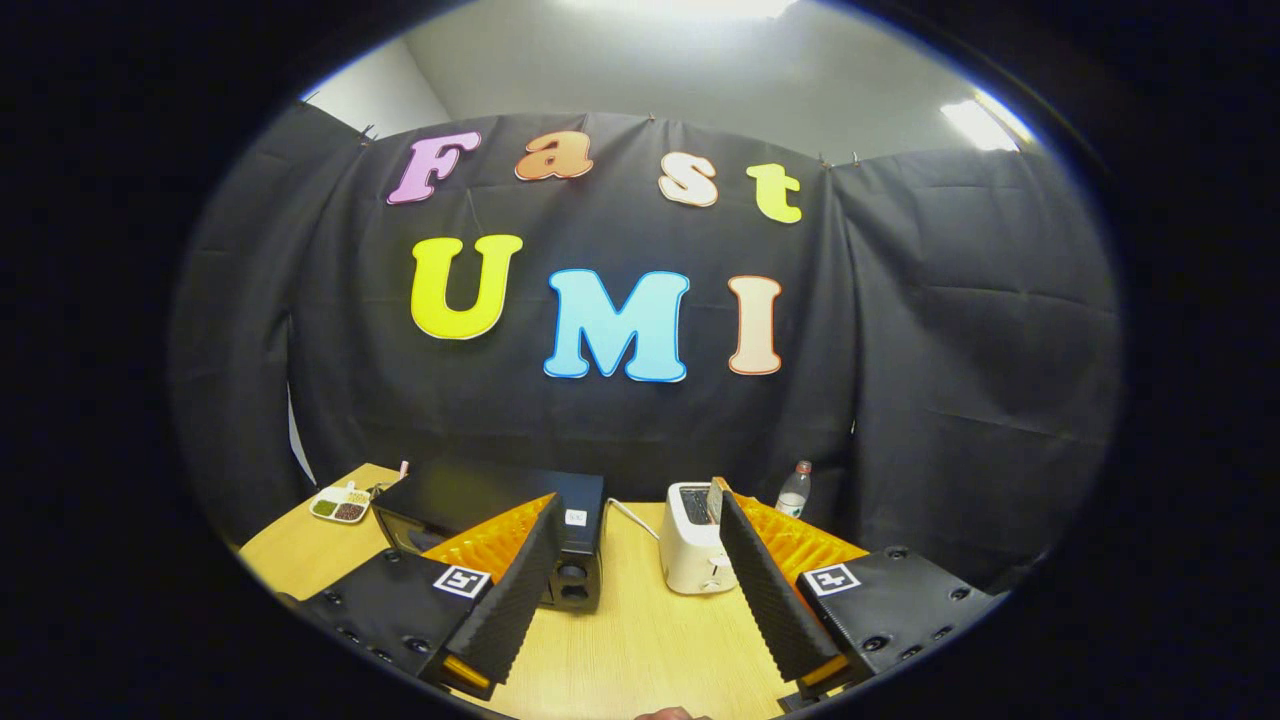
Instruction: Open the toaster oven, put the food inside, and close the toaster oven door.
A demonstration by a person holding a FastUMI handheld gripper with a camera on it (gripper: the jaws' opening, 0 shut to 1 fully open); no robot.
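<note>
A black toaster oven [480,510] stands on the wooden table [640,630], beyond my left finger, which covers part of its front. Its door looks closed. My gripper [635,505] is held above the table, open wide, with nothing between its fingers. A white divided dish of food [340,504] lies on the table to the left of the oven, well beyond the fingers.
A white pop-up toaster [693,538] stands just ahead, partly behind my right finger. A clear plastic bottle [793,490] stands behind it by the cloth wall. A white cord [632,517] runs between oven and toaster.
</note>
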